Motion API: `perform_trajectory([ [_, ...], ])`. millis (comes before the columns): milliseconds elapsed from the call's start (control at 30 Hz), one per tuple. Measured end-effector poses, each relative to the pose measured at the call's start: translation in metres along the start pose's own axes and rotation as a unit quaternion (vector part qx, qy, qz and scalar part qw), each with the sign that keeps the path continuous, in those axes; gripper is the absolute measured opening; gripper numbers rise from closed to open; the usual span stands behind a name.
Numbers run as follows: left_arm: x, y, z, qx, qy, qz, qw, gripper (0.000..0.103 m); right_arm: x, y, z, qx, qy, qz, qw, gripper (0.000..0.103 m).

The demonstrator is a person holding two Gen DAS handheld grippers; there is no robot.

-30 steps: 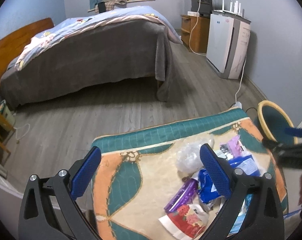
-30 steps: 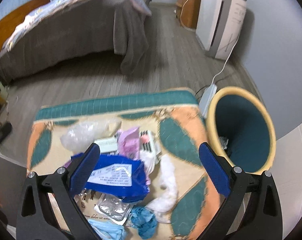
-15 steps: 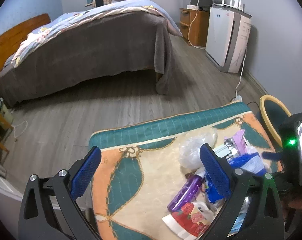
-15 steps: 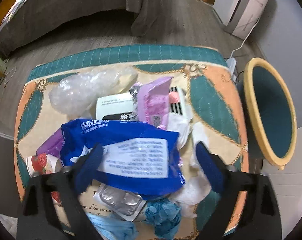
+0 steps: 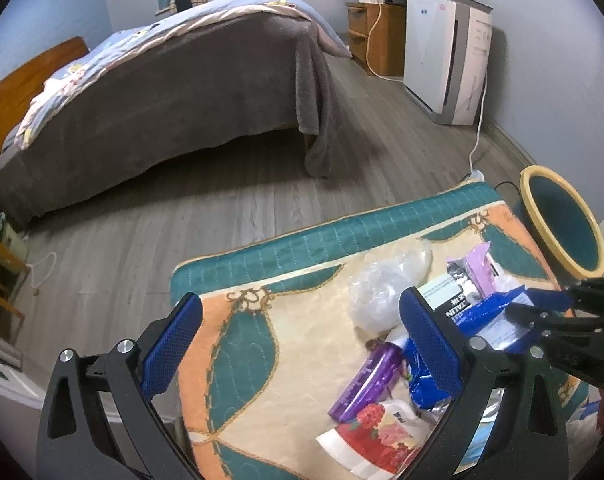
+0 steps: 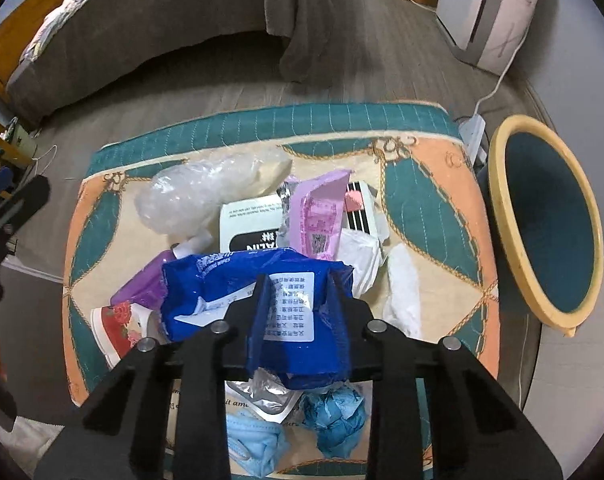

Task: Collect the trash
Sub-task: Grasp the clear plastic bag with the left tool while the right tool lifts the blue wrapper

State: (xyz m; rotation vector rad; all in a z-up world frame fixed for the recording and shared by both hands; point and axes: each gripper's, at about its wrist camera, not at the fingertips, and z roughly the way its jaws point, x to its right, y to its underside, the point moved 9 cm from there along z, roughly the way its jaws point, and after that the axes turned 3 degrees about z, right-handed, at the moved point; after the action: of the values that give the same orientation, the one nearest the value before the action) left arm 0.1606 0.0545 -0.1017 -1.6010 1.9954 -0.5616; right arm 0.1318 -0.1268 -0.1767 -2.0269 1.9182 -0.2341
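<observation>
Right hand-held gripper [image 6: 297,300] closing, pinching blue wrapper [image 6: 237,288]; bin [image 6: 550,220] right of wrapper, beside table [image 6: 434,184]. Left hand-held gripper [image 5: 302,344] spread, empty.

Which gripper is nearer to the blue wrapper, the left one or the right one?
Right. The right gripper is closing on the blue wrapper, which sits between its jaws. The left gripper hangs open beside the pile, not touching it.
</observation>
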Motion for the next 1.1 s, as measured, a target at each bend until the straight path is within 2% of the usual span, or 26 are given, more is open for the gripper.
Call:
perform_trajectory([
  [133, 0.005, -0.001, 0.002, 0.001, 0.005, 0.004, 1.0000, 0.098, 0.002, -0.008, -0.018, 0.022, 0.001, -0.012, 1.000, 0.025],
  [333, 0.012, 0.005, 0.020, -0.022, 0.036, -0.012, 0.9991, 0.098, 0.013, -0.023, -0.044, 0.050, -0.009, 0.001, 0.999, 0.024],
  [400, 0.017, 0.007, 0.030, -0.030, 0.050, -0.015, 0.9982, 0.098, 0.019, -0.030, -0.055, 0.068, 0.000, -0.005, 0.998, 0.024],
  [567, 0.036, 0.009, 0.050, -0.040, 0.061, 0.011, 0.9972, 0.092, 0.041, -0.045, -0.073, 0.099, 0.015, 0.005, 0.995, 0.024],
  [667, 0.051, 0.015, 0.063, -0.059, 0.068, 0.039, 0.9952, 0.080, 0.054, -0.052, -0.075, 0.106, 0.026, 0.012, 0.994, 0.024],
  [733, 0.059, 0.020, 0.070, -0.068, 0.062, 0.059, 0.9940, 0.077, 0.061, -0.055, -0.074, 0.108, 0.028, 0.017, 0.994, 0.024],
  [800, 0.064, 0.026, 0.078, -0.080, 0.054, 0.074, 0.9926, 0.066, 0.068, -0.058, -0.075, 0.108, 0.023, 0.026, 0.993, 0.024],
  [867, 0.069, 0.032, 0.087, -0.096, 0.060, 0.077, 0.9907, 0.043, 0.071, -0.060, -0.074, 0.108, 0.023, 0.028, 0.993, 0.024],
  [900, 0.071, 0.034, 0.089, -0.101, 0.066, 0.075, 0.9899, 0.039, 0.072, -0.061, -0.073, 0.108, 0.022, 0.028, 0.993, 0.024],
  [967, 0.073, 0.035, 0.091, -0.101, 0.072, 0.078, 0.9891, 0.021, 0.074, -0.062, -0.073, 0.108, 0.021, 0.028, 0.993, 0.024],
  [1033, 0.074, 0.030, 0.086, -0.090, 0.066, 0.091, 0.9896, 0.014, 0.077, -0.063, -0.075, 0.110, 0.020, 0.028, 0.993, 0.024],
  [1100, 0.072, 0.021, 0.078, -0.070, 0.065, 0.090, 0.9913, 0.012, 0.078, -0.065, -0.078, 0.113, 0.019, 0.027, 0.993, 0.024],
])
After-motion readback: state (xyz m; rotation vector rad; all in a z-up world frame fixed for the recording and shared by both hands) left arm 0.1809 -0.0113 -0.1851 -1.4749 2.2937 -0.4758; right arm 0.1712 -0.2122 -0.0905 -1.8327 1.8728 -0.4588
